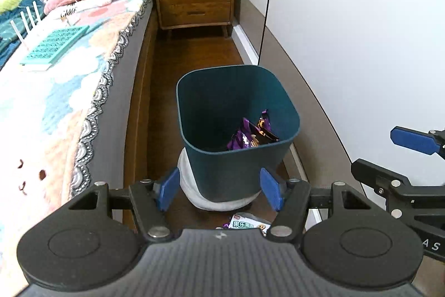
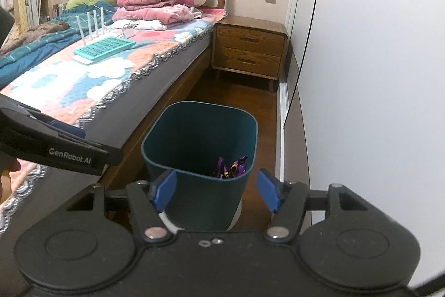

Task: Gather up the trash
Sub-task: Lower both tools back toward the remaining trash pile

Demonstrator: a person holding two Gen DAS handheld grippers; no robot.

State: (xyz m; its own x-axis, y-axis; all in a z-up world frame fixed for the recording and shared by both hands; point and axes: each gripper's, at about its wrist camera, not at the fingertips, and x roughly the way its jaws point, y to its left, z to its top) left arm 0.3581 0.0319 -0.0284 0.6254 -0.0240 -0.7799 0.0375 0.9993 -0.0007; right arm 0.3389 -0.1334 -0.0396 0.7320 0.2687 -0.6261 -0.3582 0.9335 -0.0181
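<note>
Both claws stood wide, empty. Left gripper (image 1: 219, 192) and right gripper (image 2: 217, 194) hung above the teal bin (image 1: 236, 157), purple wrappers (image 1: 251, 135) inside. Only left view showed a snack packet (image 1: 244, 223) on floor under its claw.

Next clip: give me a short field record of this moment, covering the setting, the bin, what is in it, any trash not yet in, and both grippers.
setting: bedroom aisle of dark wooden floor between a bed with a patterned quilt and a white wardrobe wall
bin: dark teal plastic waste bin, upright, on a white base
contents: purple snack wrappers
trash outside: green-and-white printed packet on the floor, in front of the bin
left gripper: open, nothing between the jaws
right gripper: open, nothing between the jaws
</note>
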